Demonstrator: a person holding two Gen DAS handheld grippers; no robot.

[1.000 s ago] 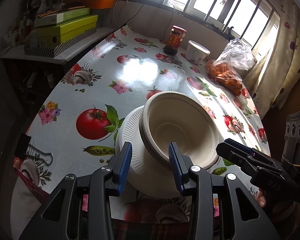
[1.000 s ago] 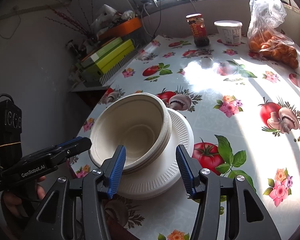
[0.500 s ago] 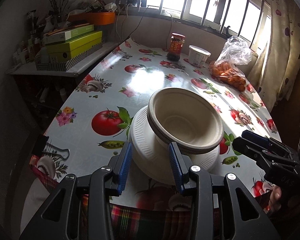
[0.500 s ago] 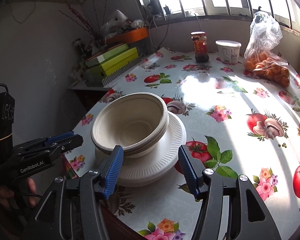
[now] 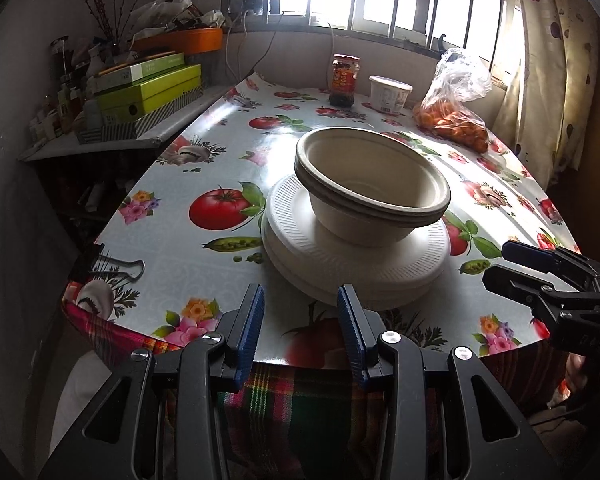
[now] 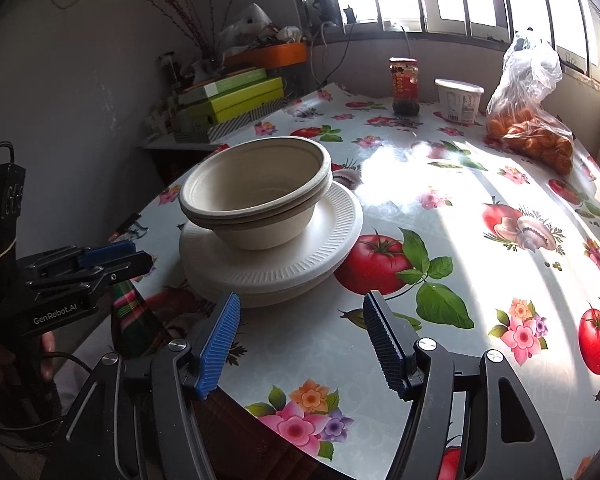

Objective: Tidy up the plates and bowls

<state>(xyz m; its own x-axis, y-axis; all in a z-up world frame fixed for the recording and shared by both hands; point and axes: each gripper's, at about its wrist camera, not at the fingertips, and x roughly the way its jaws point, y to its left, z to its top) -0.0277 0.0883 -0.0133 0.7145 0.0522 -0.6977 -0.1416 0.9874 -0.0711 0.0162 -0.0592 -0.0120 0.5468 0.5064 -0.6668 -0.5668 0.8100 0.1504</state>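
Your left gripper [image 5: 300, 330], with black frame and ribbed blue pads, stands with its jaws parted and nothing between them. It sits at the near edge of the table, just short of the plates, touching none of them. Your right gripper [image 6: 302, 344] is spread wider, also holding nothing, and it hangs over the oilcloth just beside the plate stack. Each tool shows in the other's camera: the right one [image 5: 548, 276] at the table's right corner, the left one [image 6: 88, 268] off the table's near-left edge.

The stack of white ribbed disposable plates [image 5: 356, 264] lies flat near the front edge of the table. Centred on it, upright, sits the nest of beige pulp-fibre bowls [image 5: 372, 192]; two or three rims show, closely fitted.

The table carries a glossy oilcloth printed with tomatoes, mushrooms and flowers [image 6: 480, 264], with a plaid cloth [image 5: 284, 396] beneath it at the front edge. A black binder clip [image 5: 112, 268] grips the near-left edge. At the far end, under the window, stand a dark red-labelled jar [image 5: 343, 80], a white lidded tub [image 5: 390, 94] and a clear plastic bag of orange fruit [image 5: 454, 116]. Green and white flat boxes [image 5: 148, 92] are stacked on a side shelf to the left.
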